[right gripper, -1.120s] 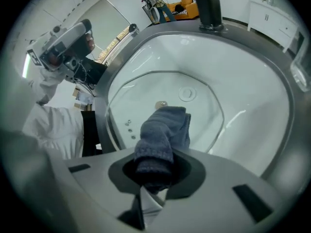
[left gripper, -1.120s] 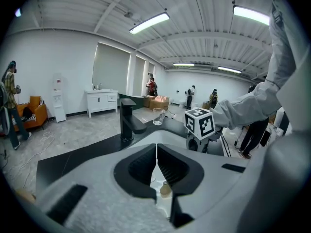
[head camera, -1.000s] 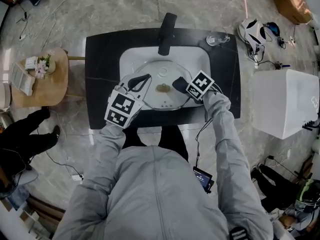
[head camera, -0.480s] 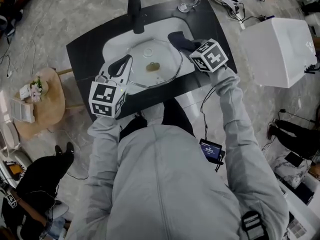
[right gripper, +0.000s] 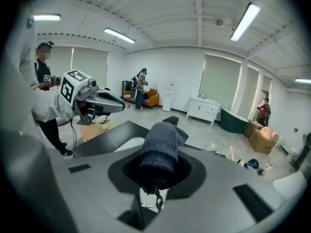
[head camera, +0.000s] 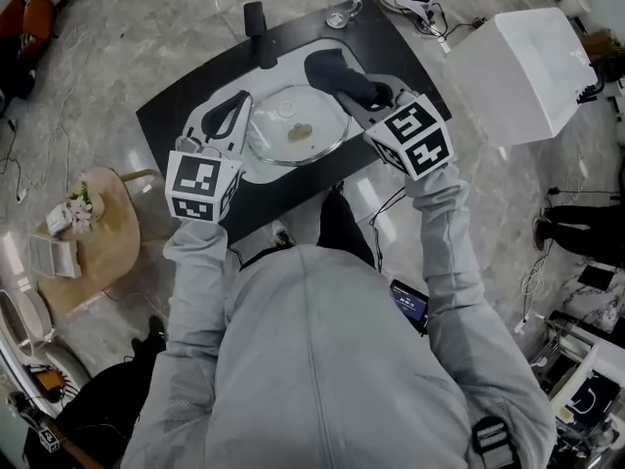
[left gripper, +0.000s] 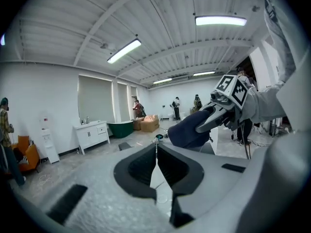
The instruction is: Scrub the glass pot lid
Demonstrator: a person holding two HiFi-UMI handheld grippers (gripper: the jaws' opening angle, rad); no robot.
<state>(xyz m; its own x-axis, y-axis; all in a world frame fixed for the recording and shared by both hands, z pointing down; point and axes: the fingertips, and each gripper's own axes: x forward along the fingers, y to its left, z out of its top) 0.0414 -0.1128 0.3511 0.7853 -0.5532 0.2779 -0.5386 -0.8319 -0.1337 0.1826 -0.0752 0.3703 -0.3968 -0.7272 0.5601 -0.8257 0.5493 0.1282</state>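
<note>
A round glass pot lid (head camera: pixel 293 125) with a brown smear near its knob sits over the white sink (head camera: pixel 296 59). My left gripper (head camera: pixel 234 117) is shut on the lid's left rim; in the left gripper view the thin glass edge (left gripper: pixel 156 171) stands between the jaws of the left gripper (left gripper: pixel 156 144). My right gripper (head camera: pixel 369 96) is shut on a dark blue cloth (head camera: pixel 332 74) at the lid's far right rim. In the right gripper view the cloth (right gripper: pixel 163 147) bulges out of the right gripper (right gripper: pixel 156 181). I cannot tell whether the cloth touches the lid.
A black countertop (head camera: pixel 166 117) surrounds the sink, with a black faucet (head camera: pixel 256 18) at the back and a small glass piece (head camera: pixel 340 16) beside it. A white box (head camera: pixel 522 62) stands at the right, a round wooden side table (head camera: pixel 93 237) at the left.
The head view has swung, so the sink sits higher and tilted. My right gripper has carried the cloth from the lid's right side to its far right rim. The left gripper keeps its hold.
</note>
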